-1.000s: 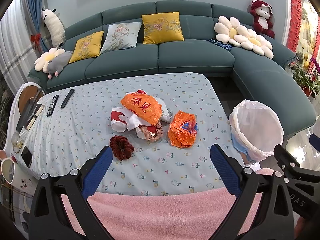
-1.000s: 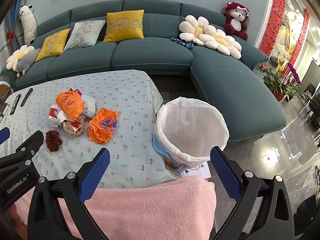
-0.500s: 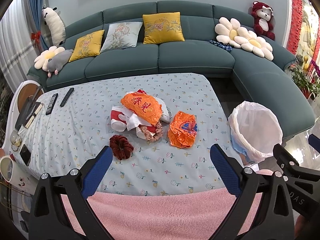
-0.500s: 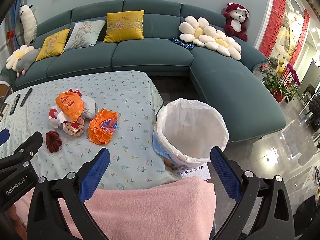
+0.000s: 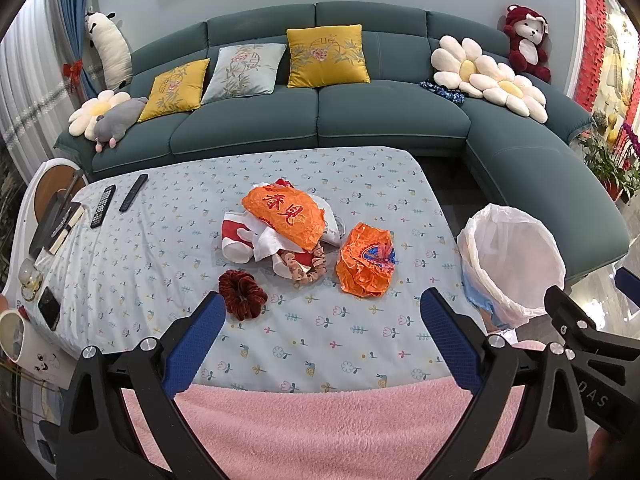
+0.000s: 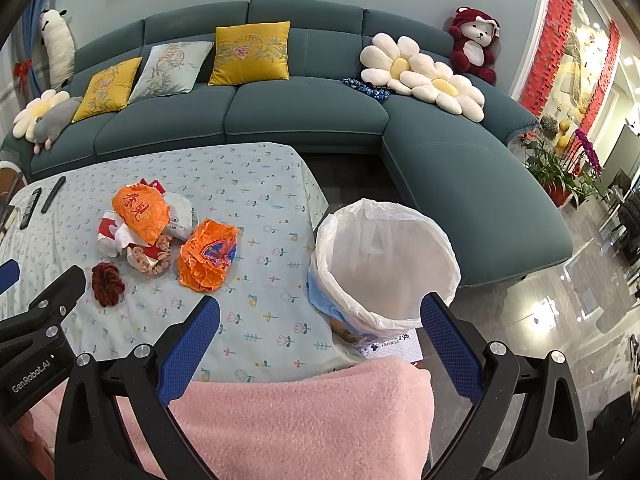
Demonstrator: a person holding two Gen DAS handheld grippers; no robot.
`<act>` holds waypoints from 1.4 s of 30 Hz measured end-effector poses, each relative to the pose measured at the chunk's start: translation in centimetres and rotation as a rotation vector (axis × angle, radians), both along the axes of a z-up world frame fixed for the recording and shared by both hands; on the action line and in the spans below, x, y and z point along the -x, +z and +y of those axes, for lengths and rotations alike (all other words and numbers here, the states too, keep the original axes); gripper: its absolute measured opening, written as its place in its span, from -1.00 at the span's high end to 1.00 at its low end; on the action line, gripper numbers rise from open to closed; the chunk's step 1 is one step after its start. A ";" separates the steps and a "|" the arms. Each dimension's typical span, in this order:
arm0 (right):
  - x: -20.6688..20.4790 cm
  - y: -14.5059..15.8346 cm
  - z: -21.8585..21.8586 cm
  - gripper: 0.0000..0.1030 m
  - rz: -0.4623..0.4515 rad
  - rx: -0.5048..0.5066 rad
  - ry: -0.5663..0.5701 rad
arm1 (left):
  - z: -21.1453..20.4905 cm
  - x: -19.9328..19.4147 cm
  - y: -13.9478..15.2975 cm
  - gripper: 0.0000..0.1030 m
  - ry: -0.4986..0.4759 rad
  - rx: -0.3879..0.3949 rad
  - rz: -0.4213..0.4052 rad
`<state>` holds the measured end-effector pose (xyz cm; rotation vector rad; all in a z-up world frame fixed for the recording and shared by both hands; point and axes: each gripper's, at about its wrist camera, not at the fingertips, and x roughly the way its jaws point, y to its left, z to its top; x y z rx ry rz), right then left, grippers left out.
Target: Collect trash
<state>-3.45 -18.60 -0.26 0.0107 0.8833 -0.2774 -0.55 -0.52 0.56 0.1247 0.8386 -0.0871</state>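
A pile of trash lies mid-table: an orange bag with red characters (image 5: 286, 214) on white and red wrappers (image 5: 248, 240), a crumpled orange bag (image 5: 366, 262) to its right, a beige scrunchie (image 5: 308, 266) and a dark red scrunchie (image 5: 242, 294). The pile also shows in the right wrist view (image 6: 140, 216), with the crumpled bag (image 6: 206, 254). A white-lined bin (image 5: 514, 258) (image 6: 386, 258) stands off the table's right edge. My left gripper (image 5: 320, 322) is open and empty, above the table's near edge. My right gripper (image 6: 320, 326) is open and empty, near the bin.
The table has a floral blue cloth (image 5: 160, 248); a pink blanket (image 5: 320, 428) lies at its near edge. Two remotes (image 5: 116, 202), a phone (image 5: 50, 308) and a mug (image 5: 20, 338) sit at the left. A teal sofa (image 5: 320, 120) with cushions stands behind.
Both grippers have shifted very slightly; the view barely differs. Nothing was taken hold of or let go.
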 end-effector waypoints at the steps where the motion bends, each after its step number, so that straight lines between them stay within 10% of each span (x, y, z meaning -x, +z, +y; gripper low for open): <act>1: 0.0 0.0 0.0 -0.86 0.001 0.000 0.000 | 0.0 0.0 0.0 -0.81 0.000 0.001 0.000; 42: -0.2 -0.2 0.4 -0.86 0.001 0.002 0.000 | 0.9 -0.3 -0.5 -0.81 0.027 0.029 0.014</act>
